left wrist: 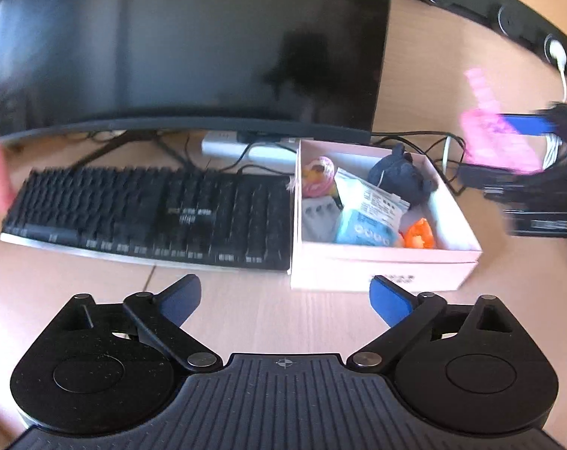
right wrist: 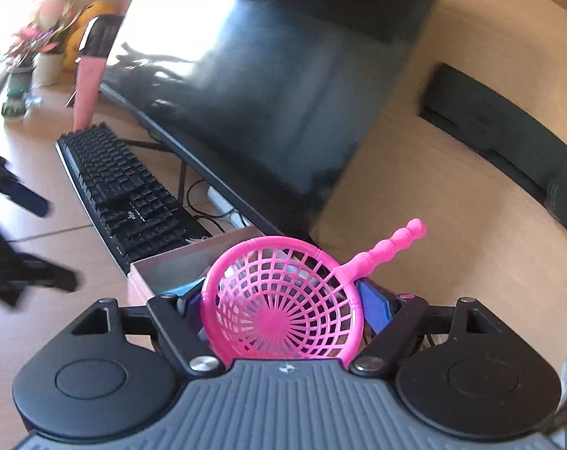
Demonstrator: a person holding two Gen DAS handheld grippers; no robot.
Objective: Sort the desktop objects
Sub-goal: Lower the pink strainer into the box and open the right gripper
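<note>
A white box stands on the desk to the right of a black keyboard. It holds several small things: a dark plush, a blue-white packet, an orange toy. My left gripper is open and empty, low over the desk in front of the box. My right gripper is shut on a pink plastic strainer, held above the box. The left wrist view shows the strainer as a blur at the right, higher than the box.
A large dark monitor stands behind the keyboard, with cables and a power strip under it. Black devices lie to the right of the box. Flowers and toys stand at the far left of the desk.
</note>
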